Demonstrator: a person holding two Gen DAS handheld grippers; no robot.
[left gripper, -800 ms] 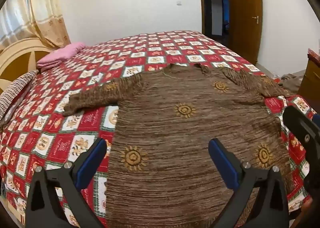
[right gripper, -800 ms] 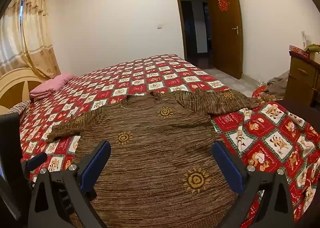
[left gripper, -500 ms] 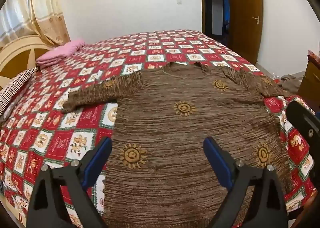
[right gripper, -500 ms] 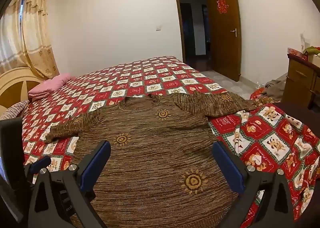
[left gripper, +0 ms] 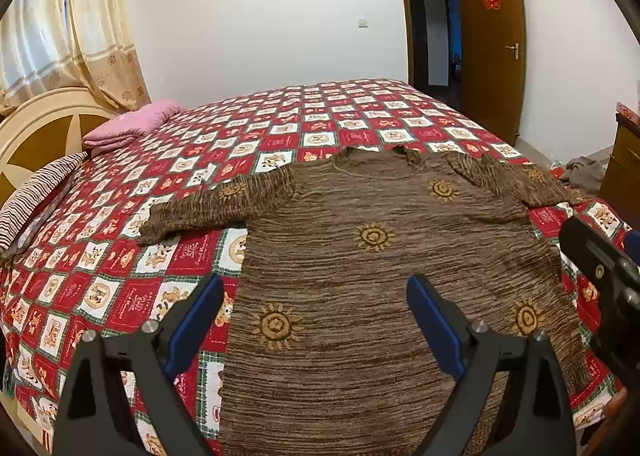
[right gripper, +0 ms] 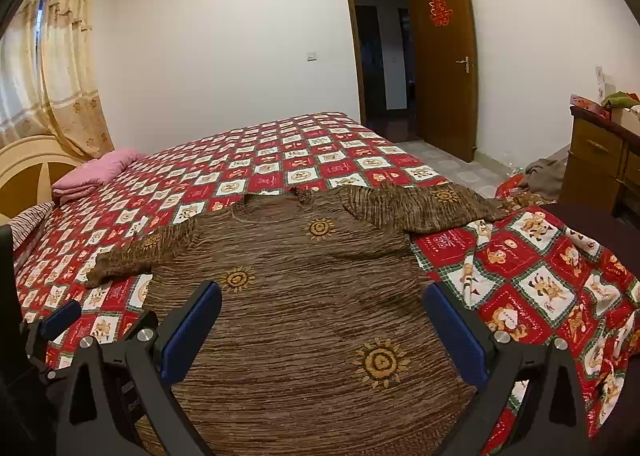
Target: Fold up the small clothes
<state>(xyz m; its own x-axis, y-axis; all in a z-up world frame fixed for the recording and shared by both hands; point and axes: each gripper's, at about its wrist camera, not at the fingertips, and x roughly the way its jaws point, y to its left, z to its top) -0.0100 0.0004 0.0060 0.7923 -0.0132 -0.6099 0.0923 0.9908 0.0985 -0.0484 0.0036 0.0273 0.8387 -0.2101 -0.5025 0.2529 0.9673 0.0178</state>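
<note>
A brown knitted sweater (left gripper: 376, 268) with yellow sun motifs lies flat on the bed, front up, neck away from me, both sleeves spread out sideways. It also shows in the right wrist view (right gripper: 304, 308). My left gripper (left gripper: 316, 300) is open and empty above the sweater's lower left part. My right gripper (right gripper: 324, 308) is open and empty above the sweater's lower right part. The left gripper's side shows in the right wrist view at the left edge (right gripper: 56, 320), and the right gripper shows in the left wrist view (left gripper: 600, 268).
The bed has a red and white checked quilt (left gripper: 120, 256). A folded pink cloth (left gripper: 128, 124) and a striped pillow (left gripper: 36, 196) lie near the headboard (left gripper: 44, 128). A wooden cabinet (right gripper: 600, 160) and a heap of cloth (right gripper: 544, 172) are to the right; a door (right gripper: 444, 56) stands open behind.
Both grippers have drawn back and tilted up a little, so more of the room shows. The left gripper's jaws are slightly narrower. The sweater has not moved.
</note>
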